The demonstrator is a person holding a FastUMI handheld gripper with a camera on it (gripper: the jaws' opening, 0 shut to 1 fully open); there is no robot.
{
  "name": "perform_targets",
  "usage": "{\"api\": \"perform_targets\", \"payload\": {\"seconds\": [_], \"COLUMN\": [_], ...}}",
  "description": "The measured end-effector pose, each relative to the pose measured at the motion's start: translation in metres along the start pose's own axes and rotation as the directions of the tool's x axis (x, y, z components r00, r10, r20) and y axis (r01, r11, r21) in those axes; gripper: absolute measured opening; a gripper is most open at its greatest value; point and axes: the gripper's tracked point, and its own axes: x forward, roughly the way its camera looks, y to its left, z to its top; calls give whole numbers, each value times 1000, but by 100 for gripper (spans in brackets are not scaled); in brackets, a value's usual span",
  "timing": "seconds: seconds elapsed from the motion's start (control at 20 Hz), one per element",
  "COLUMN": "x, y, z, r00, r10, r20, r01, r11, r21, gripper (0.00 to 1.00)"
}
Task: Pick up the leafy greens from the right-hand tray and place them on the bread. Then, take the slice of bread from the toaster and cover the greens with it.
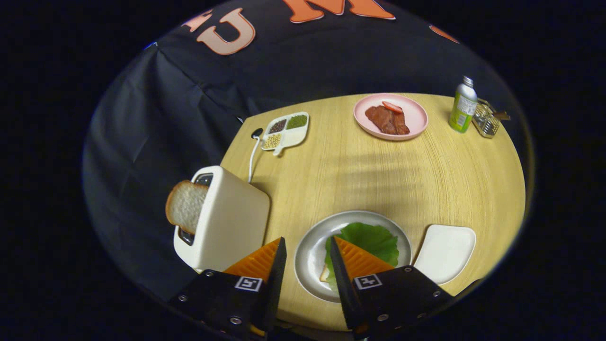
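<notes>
Jaws (307, 246) released, nothing between them, hovering over the grey plate (310, 255) at bench near edge. I see leafy greens (371, 239) lying on bread (325, 274) there. Bread slice (185, 204) pokes from toaster (229, 222), near-left edge. White tray (447, 251) right of plate.

I have the gripper (307, 242) held high and tilted downward, its two fingers reaching from six o'clock up toward twelve. The jaws stand parted with a clear gap between the tips, and nothing sits in that gap. The left finger's tip points to about eleven o'clock, the right finger's to about one. Each finger mount carries a small square marker.
</notes>
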Motion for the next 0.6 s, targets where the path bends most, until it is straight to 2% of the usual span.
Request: {"api": "perform_targets", "payload": {"seconds": [0.1,0.2,0.3,0.6], "x": [-6,-11,-14,0], "y": [29,58,82,159], "z": [17,31,45,59], "r00": [1000,1000,999,999], "r10": [10,18,23,27], "r20": [20,23,31,-31], "r01": [-10,-17,-20,-31], "r11": [999,999,997,992], "r21": [-39,-48,-68,-119], "gripper": [71,80,85,87]}}
